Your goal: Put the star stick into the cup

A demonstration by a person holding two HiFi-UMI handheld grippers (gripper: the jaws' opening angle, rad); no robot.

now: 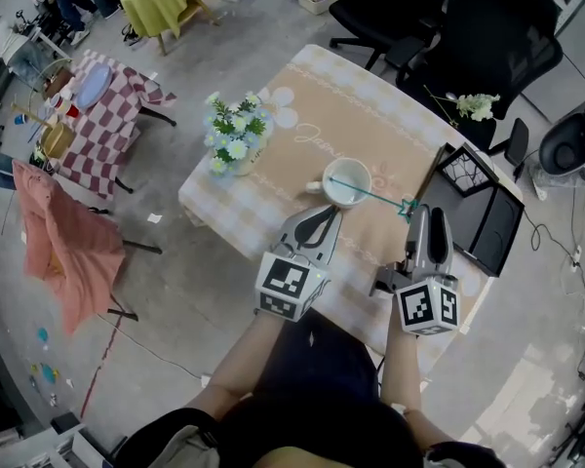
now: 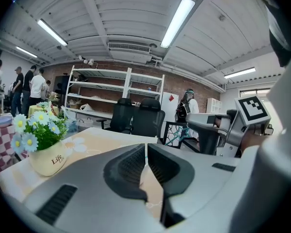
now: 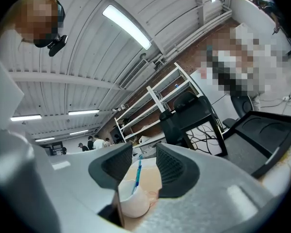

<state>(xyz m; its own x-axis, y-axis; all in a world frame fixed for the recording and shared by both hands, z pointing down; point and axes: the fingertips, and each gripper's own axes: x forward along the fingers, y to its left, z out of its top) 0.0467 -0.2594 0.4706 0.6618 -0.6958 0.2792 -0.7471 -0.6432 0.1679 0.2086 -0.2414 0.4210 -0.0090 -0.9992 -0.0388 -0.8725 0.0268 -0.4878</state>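
The right gripper [image 3: 144,154] is holding its jaws wide apart, gripping nothing, and looking between them at the white cup [image 3: 134,204] just ahead on the table [image 1: 322,115]. The star stick [image 1: 370,195] is resting in the cup, leaning over the rim with its star end toward that gripper. The left gripper [image 2: 146,148] is hovering alongside, its jaws closed and empty. A flower pot [image 1: 236,139] is standing well left of the cup, while a framed picture [image 1: 465,172] and black office chairs [image 1: 487,47] are crowding the table's right side.
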